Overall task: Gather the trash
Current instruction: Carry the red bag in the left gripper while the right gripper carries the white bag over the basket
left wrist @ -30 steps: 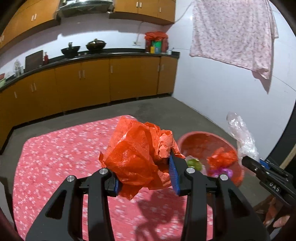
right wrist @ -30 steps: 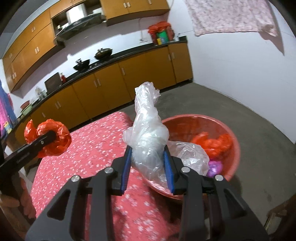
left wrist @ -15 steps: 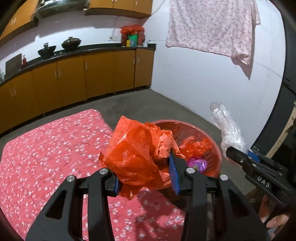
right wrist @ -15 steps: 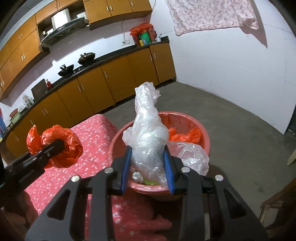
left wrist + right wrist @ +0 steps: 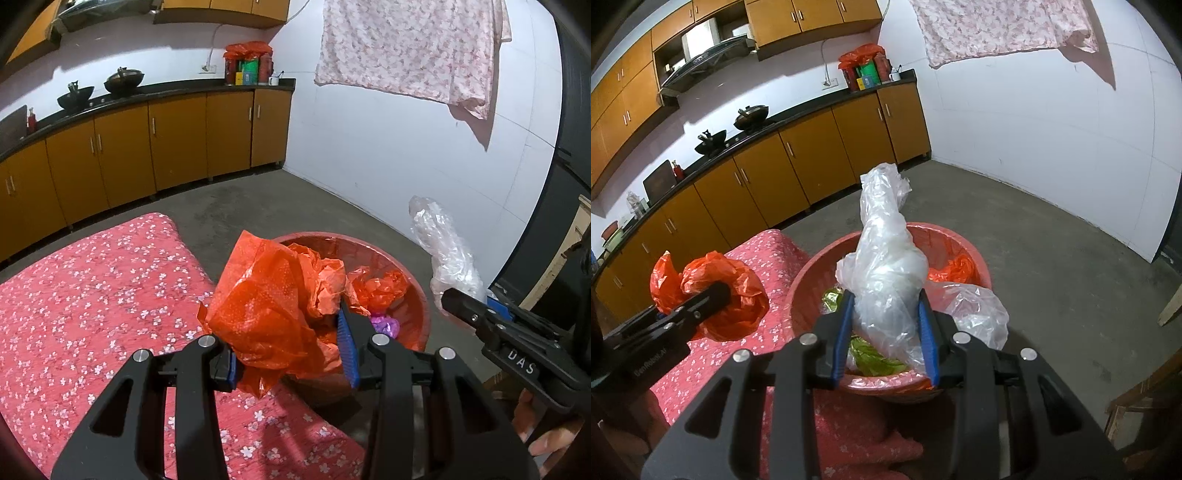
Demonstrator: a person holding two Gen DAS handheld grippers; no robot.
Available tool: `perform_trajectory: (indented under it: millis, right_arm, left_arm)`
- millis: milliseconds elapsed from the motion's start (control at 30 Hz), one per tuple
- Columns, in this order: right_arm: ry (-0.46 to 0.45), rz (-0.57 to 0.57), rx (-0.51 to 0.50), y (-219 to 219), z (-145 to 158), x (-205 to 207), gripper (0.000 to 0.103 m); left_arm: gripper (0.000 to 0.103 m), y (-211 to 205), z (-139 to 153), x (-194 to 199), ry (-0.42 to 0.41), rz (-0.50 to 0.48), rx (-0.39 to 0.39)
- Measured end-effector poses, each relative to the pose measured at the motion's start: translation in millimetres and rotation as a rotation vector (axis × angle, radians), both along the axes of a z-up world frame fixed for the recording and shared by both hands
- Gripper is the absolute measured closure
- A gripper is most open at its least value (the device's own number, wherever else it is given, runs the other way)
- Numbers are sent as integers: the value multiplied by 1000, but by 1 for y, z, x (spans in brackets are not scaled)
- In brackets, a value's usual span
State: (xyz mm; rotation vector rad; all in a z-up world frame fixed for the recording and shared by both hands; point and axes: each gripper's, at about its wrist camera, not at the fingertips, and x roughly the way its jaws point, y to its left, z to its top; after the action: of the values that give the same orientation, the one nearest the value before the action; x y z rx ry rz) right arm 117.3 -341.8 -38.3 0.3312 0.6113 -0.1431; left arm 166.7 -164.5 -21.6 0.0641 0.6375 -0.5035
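Observation:
My left gripper (image 5: 291,354) is shut on a crumpled orange plastic bag (image 5: 273,302) and holds it above the near rim of the red basin (image 5: 417,295). My right gripper (image 5: 886,332) is shut on a clear plastic bag (image 5: 886,273) and holds it over the red basin (image 5: 809,280). The basin holds orange bags, a purple wrapper (image 5: 384,325) and a green wrapper (image 5: 871,356). The right gripper with the clear bag (image 5: 447,254) also shows in the left wrist view. The left gripper with the orange bag (image 5: 720,295) shows in the right wrist view.
A table with a red flowered cloth (image 5: 92,295) lies left of the basin. Brown kitchen cabinets (image 5: 147,147) with woks line the far wall. A flowered cloth (image 5: 406,48) hangs on the white wall. Bare concrete floor (image 5: 1052,258) spreads to the right.
Both grippers have moved right toward the basin with their bags. The orange bag now hangs over the basin's near rim and the clear bag over its inside.

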Motion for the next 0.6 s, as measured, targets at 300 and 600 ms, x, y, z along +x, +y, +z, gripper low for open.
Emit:
perform_trajectory:
  millis: [300, 600]
  right_arm:
    - [8, -2, 0, 2, -2, 3, 70]
    - [11, 2, 9, -3, -8, 13, 70]
  left_arm:
    - [61, -4, -2, 4, 10, -6, -8]
    - [61, -15, -11, 14, 32, -18, -19]
